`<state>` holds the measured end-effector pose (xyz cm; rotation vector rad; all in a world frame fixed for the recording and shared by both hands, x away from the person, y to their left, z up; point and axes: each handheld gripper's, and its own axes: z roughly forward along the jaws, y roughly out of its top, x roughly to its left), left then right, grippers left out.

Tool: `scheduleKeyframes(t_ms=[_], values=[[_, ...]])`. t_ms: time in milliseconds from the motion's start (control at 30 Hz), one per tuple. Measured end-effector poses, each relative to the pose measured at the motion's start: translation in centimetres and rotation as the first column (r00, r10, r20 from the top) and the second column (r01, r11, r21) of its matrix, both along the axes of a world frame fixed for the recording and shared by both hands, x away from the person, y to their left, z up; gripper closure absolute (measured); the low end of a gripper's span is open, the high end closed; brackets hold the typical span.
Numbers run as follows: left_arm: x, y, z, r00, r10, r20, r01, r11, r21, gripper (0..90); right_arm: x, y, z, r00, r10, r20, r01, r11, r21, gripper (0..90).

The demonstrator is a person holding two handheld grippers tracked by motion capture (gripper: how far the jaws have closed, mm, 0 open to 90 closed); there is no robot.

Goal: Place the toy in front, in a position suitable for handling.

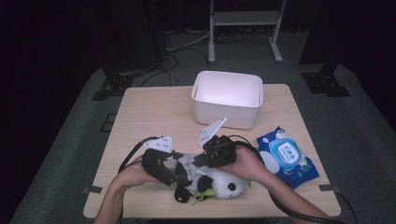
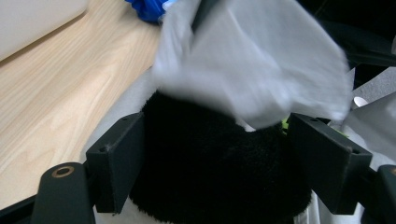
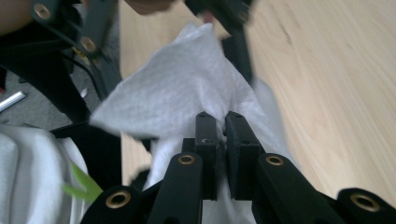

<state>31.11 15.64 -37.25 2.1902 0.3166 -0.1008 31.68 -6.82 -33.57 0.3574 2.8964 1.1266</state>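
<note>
Near table edge: our left gripper (image 1: 163,170) clamps the plush panda (image 1: 219,183) round a black limb, jaws spread wide, each pad (image 2: 122,161) sunk in fur. Soft and light, so it gives; we'd keep hold on that thick limb. Centre: the white wipe (image 3: 173,93) drapes over the toy, limp and thin, likely to tear if tugged. Right gripper (image 3: 223,122) pressed together, pinching a fold of it. Right: blue wipe pack (image 1: 286,156).
</note>
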Motion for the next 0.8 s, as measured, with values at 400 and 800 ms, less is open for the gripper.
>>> scheduleKeyframes(t_ms=[400, 800], values=[[-0.1, -0.2, 0.4, 1.0, -0.006, -0.005, 0.006, 0.9997, 0.023, 20.1, 0.3, -8.1, -0.1, 0.9876, -0.154, -0.029, 0.154, 0.988, 0.002, 83.5], [0.6, -1.7, 3.2, 0.9999, -0.01, 0.012, 0.008, 0.9952, 0.097, 21.3, -0.5, -8.3, -1.6, 0.9904, -0.134, -0.035, 0.135, 0.9901, 0.039, 83.7]])
